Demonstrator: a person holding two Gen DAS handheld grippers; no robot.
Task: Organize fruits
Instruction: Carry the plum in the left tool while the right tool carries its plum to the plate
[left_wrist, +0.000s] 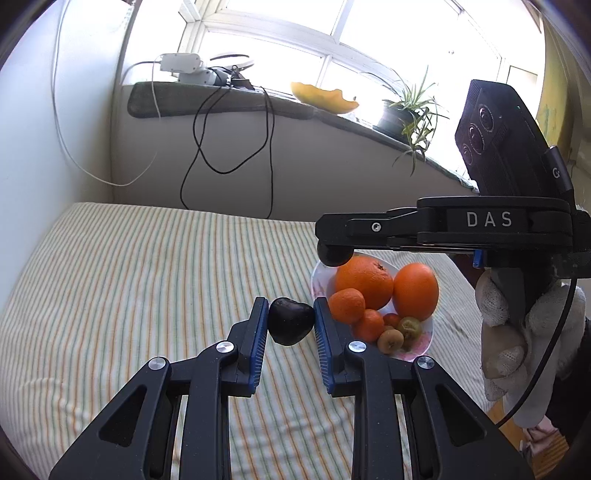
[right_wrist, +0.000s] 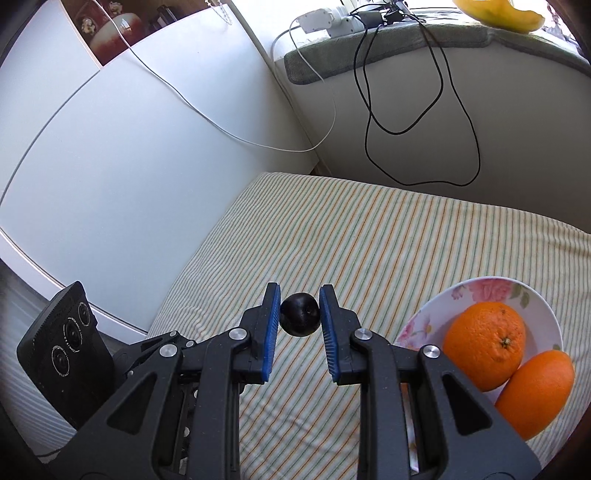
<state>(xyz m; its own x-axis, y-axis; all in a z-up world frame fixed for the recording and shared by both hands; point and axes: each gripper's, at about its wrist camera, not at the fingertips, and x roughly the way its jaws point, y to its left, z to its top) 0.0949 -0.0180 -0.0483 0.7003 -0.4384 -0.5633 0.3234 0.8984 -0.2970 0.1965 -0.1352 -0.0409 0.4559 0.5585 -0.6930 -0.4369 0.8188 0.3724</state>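
My left gripper (left_wrist: 291, 314) is shut on a dark plum (left_wrist: 291, 322), held above the striped cloth just left of the flowered plate (left_wrist: 317, 280). The plate holds two big oranges (left_wrist: 364, 282), two tangerines (left_wrist: 346, 305) and a few small brown-green fruits (left_wrist: 410, 328). My right gripper (right_wrist: 300, 314) is shut on a second dark plum (right_wrist: 300, 319), hanging over the cloth left of the plate (right_wrist: 480, 286). From the left wrist view, the right gripper (left_wrist: 332, 236) reaches in from the right, its plum (left_wrist: 334, 254) above the plate's far rim.
A striped cloth (left_wrist: 129, 277) covers the surface. A white wall panel (right_wrist: 129, 166) stands to the left. Behind, a windowsill (left_wrist: 221, 99) carries cables, a white box and a potted plant (left_wrist: 406, 114). A gloved hand (left_wrist: 509, 332) grips the right gripper's handle.
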